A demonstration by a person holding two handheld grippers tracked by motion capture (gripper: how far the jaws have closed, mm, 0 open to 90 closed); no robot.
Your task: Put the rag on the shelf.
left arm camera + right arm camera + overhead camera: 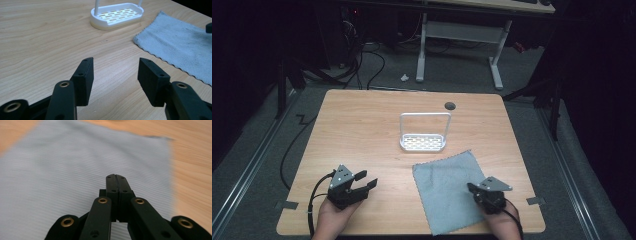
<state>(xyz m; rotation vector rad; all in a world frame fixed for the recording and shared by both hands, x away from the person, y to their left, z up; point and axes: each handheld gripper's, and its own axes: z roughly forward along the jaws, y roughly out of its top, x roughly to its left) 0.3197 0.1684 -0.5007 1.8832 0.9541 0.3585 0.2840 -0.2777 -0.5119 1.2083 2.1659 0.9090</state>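
A grey-blue cloth point(447, 192) lies flat on the wooden table point(362, 130) at the front right. My right gripper point(472, 188) hovers over the cloth's right part with its jaws shut together and nothing between them; the cloth point(62, 165) spreads out under it in the right gripper view. My left gripper point(366, 180) rests near the table's front left, open and empty. In the left gripper view its two black fingers point(85, 80) stand well apart over bare wood, with the cloth point(180, 47) off to the right.
A white slotted rack with a tall hoop handle point(424, 141) stands at the table's middle, also in the left gripper view point(117, 16). A dark round hole point(450, 105) sits near the far edge. Cables and a white desk frame point(462, 45) lie beyond the table.
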